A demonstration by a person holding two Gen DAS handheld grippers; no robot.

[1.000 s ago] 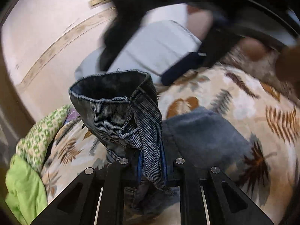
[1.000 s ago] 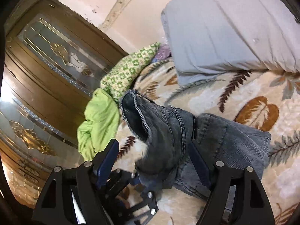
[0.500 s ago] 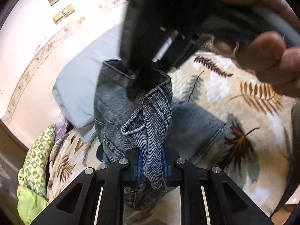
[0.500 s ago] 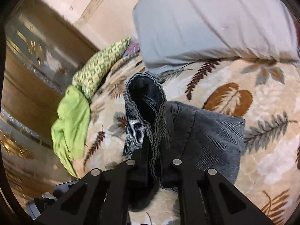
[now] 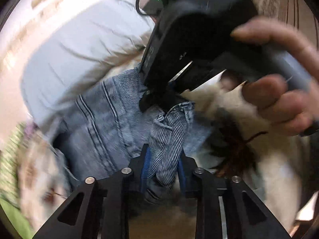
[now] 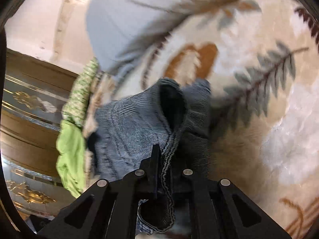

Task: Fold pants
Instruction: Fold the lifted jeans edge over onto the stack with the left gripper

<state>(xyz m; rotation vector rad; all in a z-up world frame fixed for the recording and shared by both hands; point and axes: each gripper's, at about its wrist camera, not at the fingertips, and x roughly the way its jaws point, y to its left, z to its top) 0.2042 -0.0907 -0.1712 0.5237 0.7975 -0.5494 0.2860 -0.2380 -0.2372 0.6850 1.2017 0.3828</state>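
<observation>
Blue denim pants [image 5: 103, 123] hang bunched above a leaf-patterned blanket [image 6: 279, 103]. My left gripper [image 5: 162, 165] is shut on a fold of the pants' hem edge, which rises between its blue-padded fingers. My right gripper [image 6: 169, 159] is shut on another hem edge of the pants [image 6: 127, 125], whose open cuff gapes just ahead of it. In the left wrist view the right gripper's black body [image 5: 191, 45] and the hand holding it sit close above, its tips on the denim. Both views are blurred.
A pale grey pillow [image 6: 127, 20] lies at the bed's head against a cream wall. Green cloths [image 6: 69, 155] are piled at the blanket's left edge, beside a wooden wardrobe with glass panels [image 6: 28, 103].
The right gripper closed on the hem edge a second ago. Both grippers have since swung with the pants, and the right gripper now sits nearer the left one.
</observation>
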